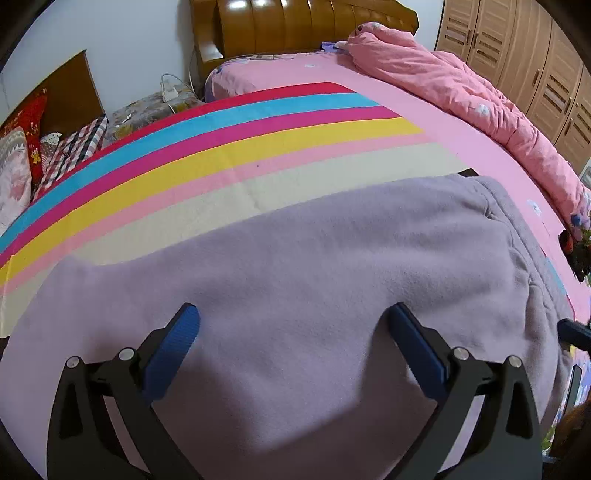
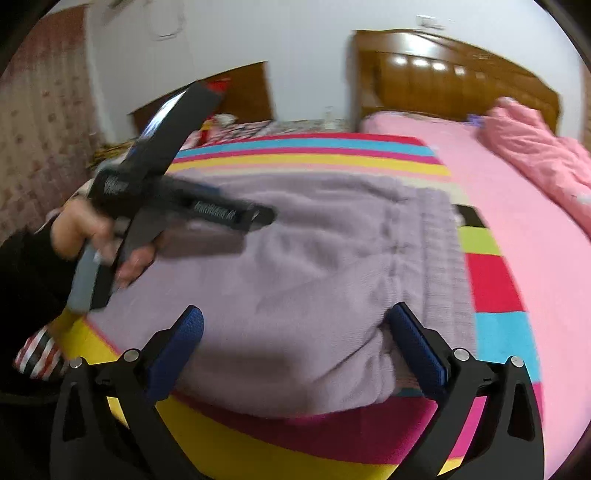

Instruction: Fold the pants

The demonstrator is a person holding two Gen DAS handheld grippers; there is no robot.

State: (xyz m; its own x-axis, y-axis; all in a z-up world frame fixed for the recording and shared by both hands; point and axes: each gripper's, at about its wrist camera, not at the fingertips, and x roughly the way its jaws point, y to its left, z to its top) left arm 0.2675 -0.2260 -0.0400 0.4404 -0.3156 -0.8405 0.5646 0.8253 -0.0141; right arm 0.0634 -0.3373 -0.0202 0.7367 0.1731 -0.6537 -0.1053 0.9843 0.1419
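Lilac fleece pants (image 1: 295, 280) lie folded flat on a striped rainbow blanket (image 1: 221, 155) on the bed. In the right wrist view the pants (image 2: 314, 258) show their ribbed waistband on the right. My left gripper (image 1: 293, 325) is open and empty, low over the pants. My right gripper (image 2: 295, 328) is open and empty, with the near folded edge of the pants between its fingers. The left gripper's body (image 2: 177, 192), held in a hand, hovers over the pants' left part in the right wrist view.
A pink sheet (image 1: 424, 110) covers the bed, with a bunched pink quilt (image 1: 480, 107) along its right side. A wooden headboard (image 1: 303, 26) stands behind. Pillows and clothes (image 1: 44, 155) lie left of the bed. Wardrobes (image 1: 535, 55) stand at the right.
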